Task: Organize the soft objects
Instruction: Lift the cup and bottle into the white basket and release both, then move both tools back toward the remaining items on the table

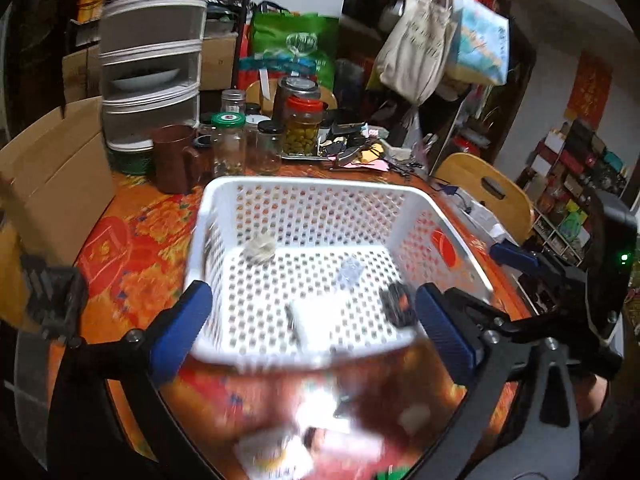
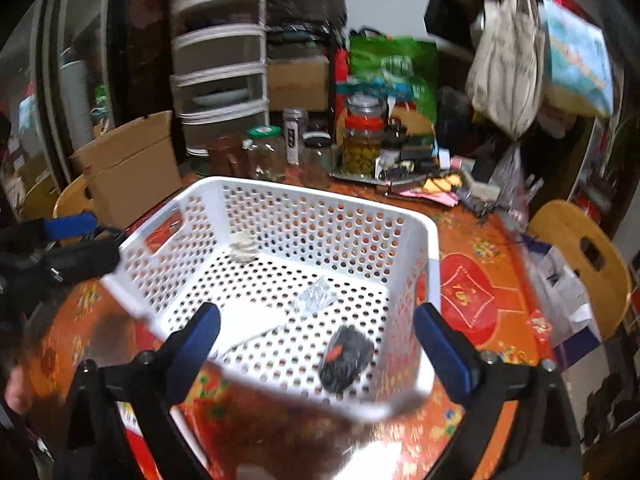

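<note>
At the counter's (image 2: 480,264) near edge: white perforated basket (image 2: 420,248) holding cream wad (image 2: 242,247), clear wrapper (image 2: 314,299), black pouch (image 2: 346,356); left gripper (image 1: 312,322) and right gripper (image 2: 316,348) jaws both wide, empty.

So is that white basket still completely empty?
No, the white perforated basket already holds a black pouch, a clear plastic wrapper and a cream lump.
</note>
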A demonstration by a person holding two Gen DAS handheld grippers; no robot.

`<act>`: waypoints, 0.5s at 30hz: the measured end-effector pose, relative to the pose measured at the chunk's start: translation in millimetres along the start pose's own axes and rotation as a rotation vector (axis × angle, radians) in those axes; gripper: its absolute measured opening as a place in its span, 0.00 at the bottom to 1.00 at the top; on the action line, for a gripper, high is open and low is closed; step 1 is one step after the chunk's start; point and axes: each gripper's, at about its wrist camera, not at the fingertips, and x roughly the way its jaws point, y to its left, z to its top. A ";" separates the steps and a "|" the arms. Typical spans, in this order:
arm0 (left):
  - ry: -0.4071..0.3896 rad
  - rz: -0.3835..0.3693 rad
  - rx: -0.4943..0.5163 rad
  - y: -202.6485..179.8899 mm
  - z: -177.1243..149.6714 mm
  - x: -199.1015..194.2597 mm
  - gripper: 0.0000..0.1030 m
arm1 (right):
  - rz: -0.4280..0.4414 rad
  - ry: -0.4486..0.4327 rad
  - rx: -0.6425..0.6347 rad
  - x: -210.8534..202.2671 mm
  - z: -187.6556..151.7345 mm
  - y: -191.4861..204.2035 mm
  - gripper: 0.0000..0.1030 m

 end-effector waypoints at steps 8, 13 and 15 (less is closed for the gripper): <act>0.005 0.061 0.018 14.0 -132.0 -62.7 1.00 | 0.110 -0.054 0.052 -66.2 -126.4 26.6 0.96; 0.109 0.079 -0.041 29.2 -194.7 -39.4 1.00 | 0.178 -0.012 0.114 -69.9 -201.7 52.7 0.96; 0.144 0.084 -0.039 29.2 -205.1 -26.1 1.00 | 0.183 0.017 0.122 -65.4 -222.1 65.7 0.96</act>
